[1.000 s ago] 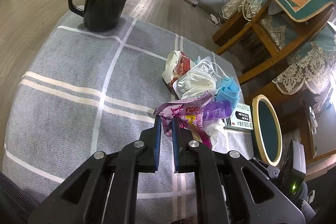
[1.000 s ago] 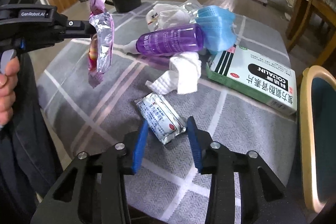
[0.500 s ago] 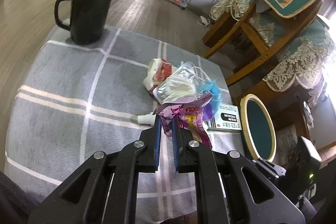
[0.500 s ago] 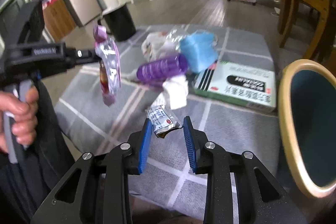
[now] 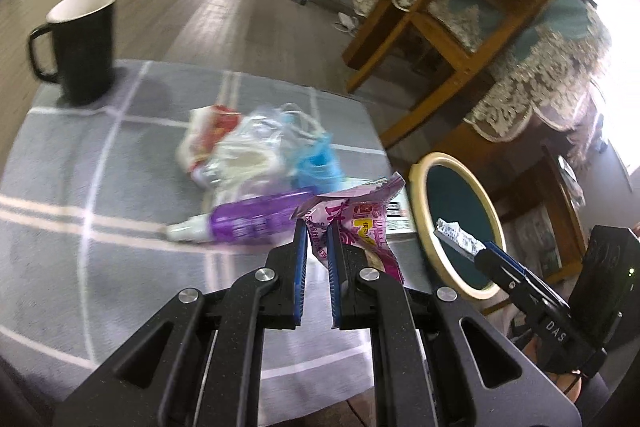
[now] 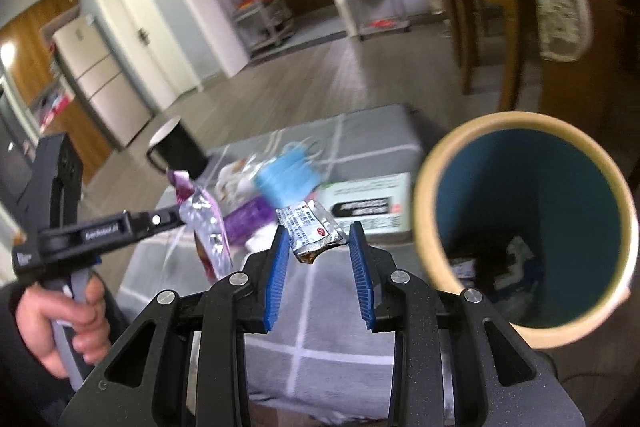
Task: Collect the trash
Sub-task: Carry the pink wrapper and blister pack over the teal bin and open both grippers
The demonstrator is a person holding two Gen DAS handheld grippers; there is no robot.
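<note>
Small silver foil sachet (image 6: 310,233) is off the grey checked tablecloth (image 6: 320,307) now, pinched in the right gripper (image 6: 318,255), beside the teal, cream-rimmed bin (image 6: 424,211). Left gripper (image 5: 318,247) has lifted too, clamping the pink snack wrapper (image 5: 356,215). Both drops look imminent.

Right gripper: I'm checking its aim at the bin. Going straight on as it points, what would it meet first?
Probably the medicine box on the table, not the bin, which sits off to the right; depth is unclear. The right gripper holds a foil sachet.

grey checked tablecloth (image 5: 100,267) under mug (image 5: 78,47), trash pile (image 5: 256,163)
</note>
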